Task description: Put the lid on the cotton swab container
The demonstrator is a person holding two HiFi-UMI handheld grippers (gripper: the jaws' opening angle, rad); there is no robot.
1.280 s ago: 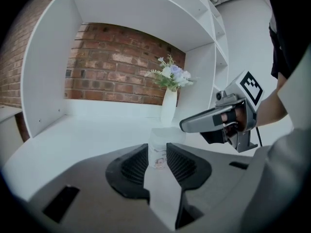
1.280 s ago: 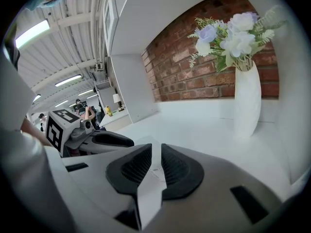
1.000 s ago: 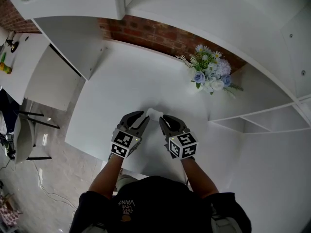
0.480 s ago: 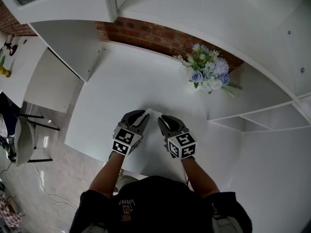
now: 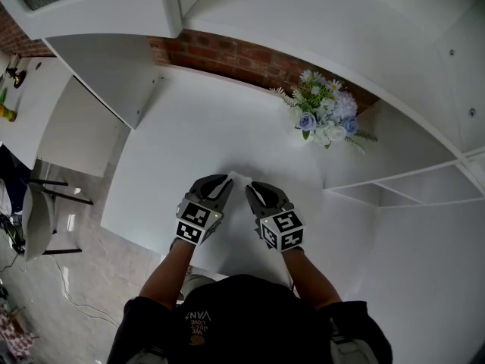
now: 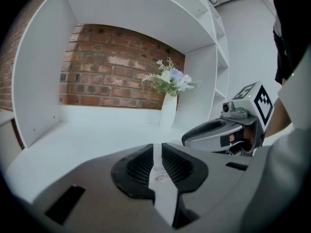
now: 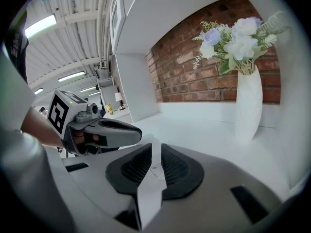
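Note:
A small white piece (image 5: 238,177), the cotton swab container, sits above the white table (image 5: 189,135) between both gripper tips. I cannot tell lid from container. My left gripper (image 5: 226,181) has just been closing, and in the left gripper view its pads (image 6: 141,166) press on a thin white wall with faint print (image 6: 157,165). My right gripper (image 5: 249,186) is shut on the same white piece (image 7: 154,163), seen between its ribbed pads in the right gripper view. Each gripper appears in the other's view: the right gripper (image 6: 221,134) and the left gripper (image 7: 104,132).
A white vase of pale blue and white flowers (image 5: 326,116) stands at the back right, before a brick wall (image 5: 242,55). White shelving (image 5: 394,188) borders the table's right side. The table's front edge (image 5: 151,237) runs just under my hands.
The left gripper's jaws have narrowed from wide apart onto the white piece. Both hands have stayed in nearly the same spot; the right gripper's grip looks unchanged.

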